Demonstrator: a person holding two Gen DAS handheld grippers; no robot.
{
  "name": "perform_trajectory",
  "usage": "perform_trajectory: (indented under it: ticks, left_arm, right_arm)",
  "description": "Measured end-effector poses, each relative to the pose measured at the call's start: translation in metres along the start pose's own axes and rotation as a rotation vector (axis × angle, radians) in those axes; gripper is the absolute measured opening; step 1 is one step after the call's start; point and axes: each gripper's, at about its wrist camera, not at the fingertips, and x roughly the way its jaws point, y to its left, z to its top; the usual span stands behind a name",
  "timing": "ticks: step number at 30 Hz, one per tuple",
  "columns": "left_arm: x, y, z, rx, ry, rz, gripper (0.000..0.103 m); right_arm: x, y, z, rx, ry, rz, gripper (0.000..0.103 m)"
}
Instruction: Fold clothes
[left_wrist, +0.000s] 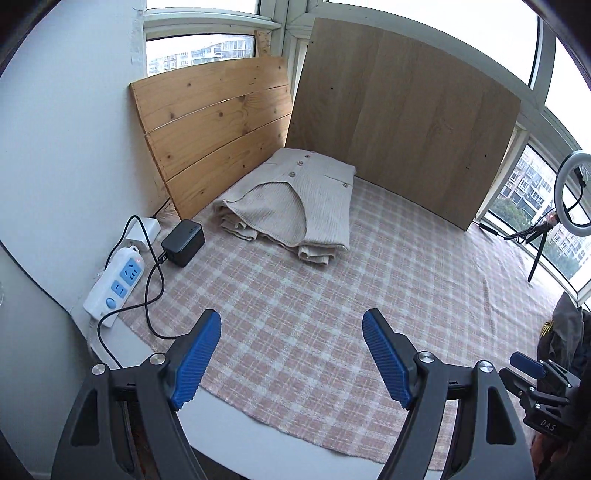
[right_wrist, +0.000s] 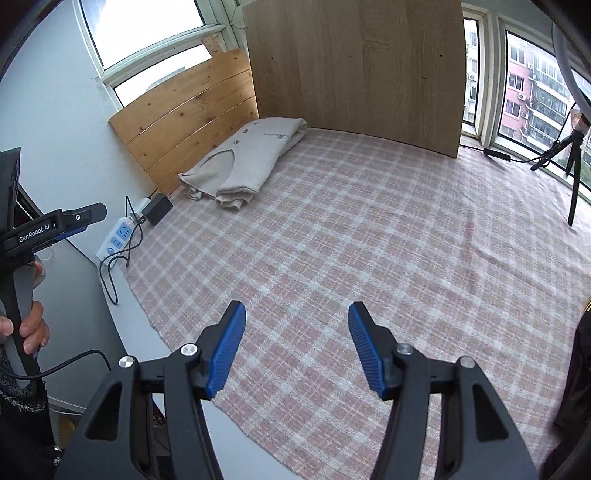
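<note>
At the far left corner of the worktop, my folded beige cardigan lies on the checked cloth, right beside the wooden boards. My left gripper has its jaws spread wide with nothing between them. My right gripper also has its jaws apart and empty, above the bare cloth.

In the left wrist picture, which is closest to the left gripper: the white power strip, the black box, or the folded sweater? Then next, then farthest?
From the left gripper:
1. White power strip, at the cloth's left edge.
2. Black box, just beyond the strip.
3. Folded sweater, back by the wooden boards.
</note>
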Motion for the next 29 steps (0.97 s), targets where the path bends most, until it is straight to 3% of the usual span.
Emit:
perform_trajectory:
  ticks: [9,15,24,29]
  left_arm:
    - [-0.032,-0.027,-0.022,-0.006,-0.032,-0.008,0.077]
    - [-0.044,-0.027,-0.029,-0.052,-0.044,-0.045,0.078]
    - [-0.051,-0.020,-0.035,-0.081,-0.062,-0.027,0.080]
    - [-0.059,-0.019,-0.036,-0.065,-0.114,-0.021,0.080]
  right_arm:
    - [-0.023,-0.019,-0.029,0.002,-0.024,0.011,0.057]
    - [-0.028,-0.024,-0.036,-0.001,-0.028,0.022,0.057]
    - [-0.027,-0.020,-0.037,-0.021,-0.025,0.037,0.057]
    - [-0.026,-0.018,-0.037,-0.031,-0.026,0.043,0.057]
